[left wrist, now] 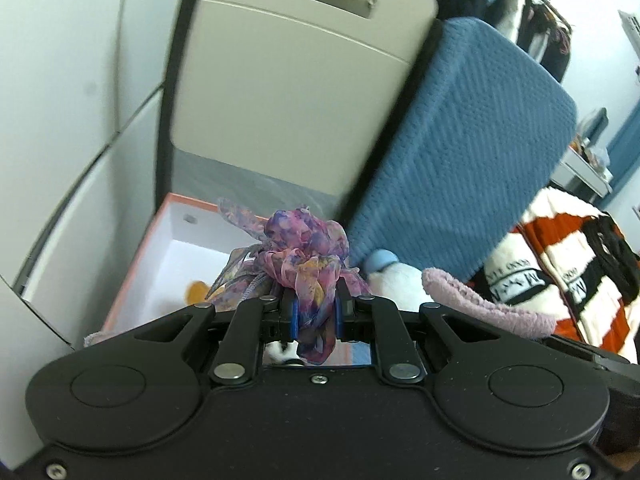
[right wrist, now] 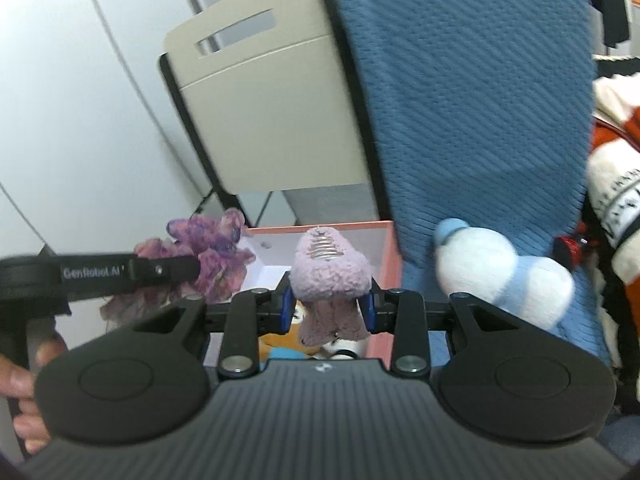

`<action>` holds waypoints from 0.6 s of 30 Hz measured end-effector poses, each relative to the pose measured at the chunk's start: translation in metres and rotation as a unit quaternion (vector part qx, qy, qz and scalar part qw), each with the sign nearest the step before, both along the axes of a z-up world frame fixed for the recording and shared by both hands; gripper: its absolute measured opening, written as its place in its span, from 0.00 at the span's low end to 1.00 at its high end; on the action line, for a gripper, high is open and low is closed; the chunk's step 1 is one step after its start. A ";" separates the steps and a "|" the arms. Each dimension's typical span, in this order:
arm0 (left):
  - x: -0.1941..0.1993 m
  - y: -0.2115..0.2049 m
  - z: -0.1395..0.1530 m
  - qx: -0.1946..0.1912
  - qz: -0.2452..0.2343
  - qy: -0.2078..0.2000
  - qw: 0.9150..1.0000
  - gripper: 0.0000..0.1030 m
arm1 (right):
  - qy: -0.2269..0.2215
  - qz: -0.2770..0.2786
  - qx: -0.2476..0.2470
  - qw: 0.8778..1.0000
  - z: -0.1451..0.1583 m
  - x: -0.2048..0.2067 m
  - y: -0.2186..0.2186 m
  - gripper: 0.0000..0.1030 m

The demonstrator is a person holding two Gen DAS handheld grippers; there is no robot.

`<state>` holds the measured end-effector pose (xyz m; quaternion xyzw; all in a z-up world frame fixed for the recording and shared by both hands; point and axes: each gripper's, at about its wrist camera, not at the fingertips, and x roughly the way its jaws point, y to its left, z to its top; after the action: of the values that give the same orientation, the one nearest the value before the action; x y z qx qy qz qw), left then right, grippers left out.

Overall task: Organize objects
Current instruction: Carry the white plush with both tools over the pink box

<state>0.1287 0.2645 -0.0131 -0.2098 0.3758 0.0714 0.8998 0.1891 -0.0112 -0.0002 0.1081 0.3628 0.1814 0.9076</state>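
The left gripper [left wrist: 315, 311] is clamped on a purple and pink floral scarf [left wrist: 304, 256], which bunches up at the centre of the left wrist frame above a pink-rimmed white box [left wrist: 136, 264]. The right gripper [right wrist: 328, 306] is clamped on a fuzzy lilac hair clip [right wrist: 330, 276] with a metal spring on top, at the centre of its frame. An orange item [left wrist: 196, 291] lies in the box, too blurred to identify. A blue and white plush toy [right wrist: 500, 272] rests at right against a blue knitted cushion [right wrist: 472, 100]. A beige chair back [left wrist: 296, 80] fills the upper middle.
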 end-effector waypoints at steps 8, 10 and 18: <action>0.001 0.055 -0.042 -0.009 0.035 0.035 0.999 0.14 | 0.022 0.039 -0.007 0.999 -0.025 0.015 0.050 0.35; 0.003 0.066 -0.055 -0.012 0.039 0.046 0.998 0.14 | 0.036 0.044 -0.013 0.998 -0.038 0.020 0.063 0.35; 0.007 0.088 -0.116 -0.032 0.039 0.101 0.994 0.15 | 0.091 0.051 -0.031 0.994 -0.086 0.027 0.088 0.35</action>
<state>0.1359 0.3521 -0.1292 -0.2447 0.4583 0.1148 0.8467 0.2157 0.0765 -0.0865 0.0772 0.4542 0.2053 0.8635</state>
